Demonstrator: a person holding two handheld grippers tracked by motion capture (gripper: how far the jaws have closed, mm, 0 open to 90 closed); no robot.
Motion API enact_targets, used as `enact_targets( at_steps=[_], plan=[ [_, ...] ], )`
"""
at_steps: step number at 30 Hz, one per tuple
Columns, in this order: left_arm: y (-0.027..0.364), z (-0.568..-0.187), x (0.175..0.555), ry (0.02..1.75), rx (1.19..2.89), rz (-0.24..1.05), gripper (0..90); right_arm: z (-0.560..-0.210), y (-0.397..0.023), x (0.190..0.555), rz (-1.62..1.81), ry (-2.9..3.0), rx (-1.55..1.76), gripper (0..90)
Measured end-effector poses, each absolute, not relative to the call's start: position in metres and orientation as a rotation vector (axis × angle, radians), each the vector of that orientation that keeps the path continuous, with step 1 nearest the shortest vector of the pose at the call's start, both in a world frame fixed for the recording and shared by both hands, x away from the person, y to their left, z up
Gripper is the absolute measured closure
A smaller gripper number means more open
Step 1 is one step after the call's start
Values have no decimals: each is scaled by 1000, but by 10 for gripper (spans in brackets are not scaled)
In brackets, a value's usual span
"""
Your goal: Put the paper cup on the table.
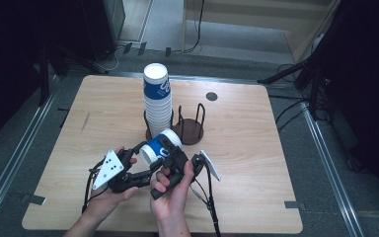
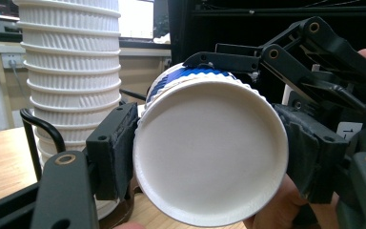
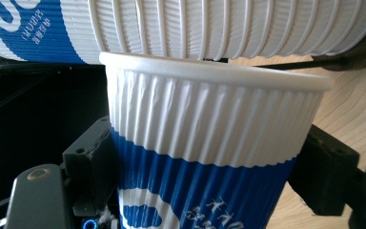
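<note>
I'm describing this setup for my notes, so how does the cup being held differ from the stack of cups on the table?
The held cup is a single cup, while the stack is many cups nested together. The held cup lies tilted on its side above the table, clamped by the left hand-held gripper and the right hand-held gripper; the stack stands upright in a black wire holder, untouched. Both are white ribbed paper with a blue band.

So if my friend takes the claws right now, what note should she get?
Left claw: shut on the blue-and-white cup, at its base.
Right claw: shut on the same cup, round its side.
The cup is held on its side above the table, just in front of the tall cup stack in its wire holder.
Done: one cup gripped by both claws.
Left: probably to place it; where is unclear.
</note>
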State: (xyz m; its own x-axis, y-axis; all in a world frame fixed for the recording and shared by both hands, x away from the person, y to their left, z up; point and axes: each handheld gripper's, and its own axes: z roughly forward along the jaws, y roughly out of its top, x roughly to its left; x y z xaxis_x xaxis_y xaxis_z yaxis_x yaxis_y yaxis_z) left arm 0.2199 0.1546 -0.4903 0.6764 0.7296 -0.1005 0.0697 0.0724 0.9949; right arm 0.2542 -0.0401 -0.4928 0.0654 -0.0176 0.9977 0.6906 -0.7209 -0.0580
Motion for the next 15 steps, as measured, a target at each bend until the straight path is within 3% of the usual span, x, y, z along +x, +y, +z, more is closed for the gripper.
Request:
enact_targets(
  at_steps=[4, 7, 10, 13, 15],
  plan=[
    [157, -489, 217, 722, 1427, 572, 261, -492, -39, 256, -1722, -690, -1800, 214],
    [158, -487, 217, 724, 1400, 530, 143, -490, -43, 258, -1759, -720, -1799, 214],
    [160, -486, 217, 732, 1397, 513, 105, -487, -48, 259, -1784, -758, -1810, 215],
    [161, -486, 215, 717, 1436, 510, 8, -482, -54, 258, -1829, -819, -1827, 216],
    [162, -485, 214, 751, 1442, 503, 0, -479, -58, 257, -1885, -873, -1828, 216]
  ],
)
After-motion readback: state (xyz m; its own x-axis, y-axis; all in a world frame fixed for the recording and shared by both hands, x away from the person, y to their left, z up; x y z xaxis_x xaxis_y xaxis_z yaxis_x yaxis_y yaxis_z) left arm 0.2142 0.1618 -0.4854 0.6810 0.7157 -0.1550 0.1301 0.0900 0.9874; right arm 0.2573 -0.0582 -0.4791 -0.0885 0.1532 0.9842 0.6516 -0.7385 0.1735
